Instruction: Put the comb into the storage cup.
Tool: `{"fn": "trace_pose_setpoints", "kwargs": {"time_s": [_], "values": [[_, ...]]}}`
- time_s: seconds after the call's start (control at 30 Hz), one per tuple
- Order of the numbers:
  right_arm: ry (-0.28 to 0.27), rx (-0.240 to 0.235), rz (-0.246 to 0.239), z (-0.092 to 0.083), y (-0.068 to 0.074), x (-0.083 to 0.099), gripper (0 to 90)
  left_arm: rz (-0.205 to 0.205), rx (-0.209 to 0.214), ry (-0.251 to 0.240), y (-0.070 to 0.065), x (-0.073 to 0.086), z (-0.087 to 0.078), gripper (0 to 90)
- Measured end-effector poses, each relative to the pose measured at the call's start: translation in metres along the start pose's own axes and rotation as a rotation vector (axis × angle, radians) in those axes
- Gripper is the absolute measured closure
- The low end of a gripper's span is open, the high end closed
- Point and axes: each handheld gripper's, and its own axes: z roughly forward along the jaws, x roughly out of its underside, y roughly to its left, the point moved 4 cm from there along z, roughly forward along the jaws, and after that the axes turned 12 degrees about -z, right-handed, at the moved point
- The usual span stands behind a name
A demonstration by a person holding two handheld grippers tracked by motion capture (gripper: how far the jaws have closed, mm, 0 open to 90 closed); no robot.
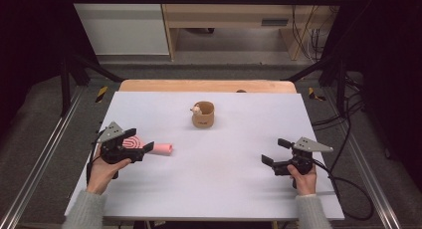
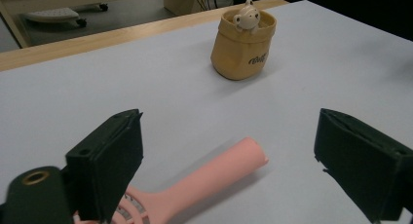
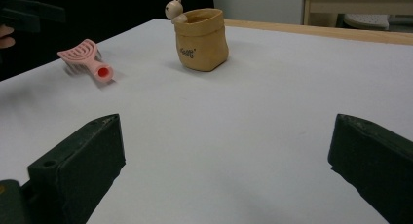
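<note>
Left gripper (image 2: pixel 229 160): as its jaws stand wide, gripping nothing, the pink comb (image 2: pixel 204 180) lies between, handle toward one o'clock.
Right gripper (image 3: pixel 224 170): open, empty, idle.
Pouch (image 1: pixel 203 115): twelve o'clock, upright.

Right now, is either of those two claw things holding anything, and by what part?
Nothing is held. The left gripper stands open around the pink plastic comb's handle without pressing it; the right gripper is open over bare table.

Tan pouch (image 1: pixel 203 115) w/ bear figure (image 2: pixel 247 17), prob. ceramic, mid-table (image 1: pixel 224 189).

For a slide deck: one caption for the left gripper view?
Open left gripper straddling the handle of a pink plastic comb on the white table, tan pouch-shaped cup beyond.
</note>
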Motion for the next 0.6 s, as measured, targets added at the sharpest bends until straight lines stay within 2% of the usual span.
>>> {"fn": "trace_pose_setpoints", "kwargs": {"time_s": [0.07,0.1,0.2,0.47,0.6], "values": [[0.0,0.0,0.0,0.0,0.0,0.0,0.4,0.004,-0.004,0.005,0.0,0.0,0.002,12.6],[0.002,-0.001,0.0,0.0,0.0,0.0,0.4,0.012,-0.013,0.018,0.0,0.001,0.006,15.8],[0.001,0.0,0.002,0.0,0.0,0.0,0.4,0.004,-0.012,0.021,0.0,0.0,0.009,19.8],[0.001,-0.001,0.001,0.001,0.0,0.0,0.4,-0.038,-0.022,0.032,0.004,0.0,0.023,32.5],[0.003,0.0,0.0,0.001,0.0,0.0,0.4,-0.062,-0.027,0.01,0.006,-0.001,0.026,42.5]]}}
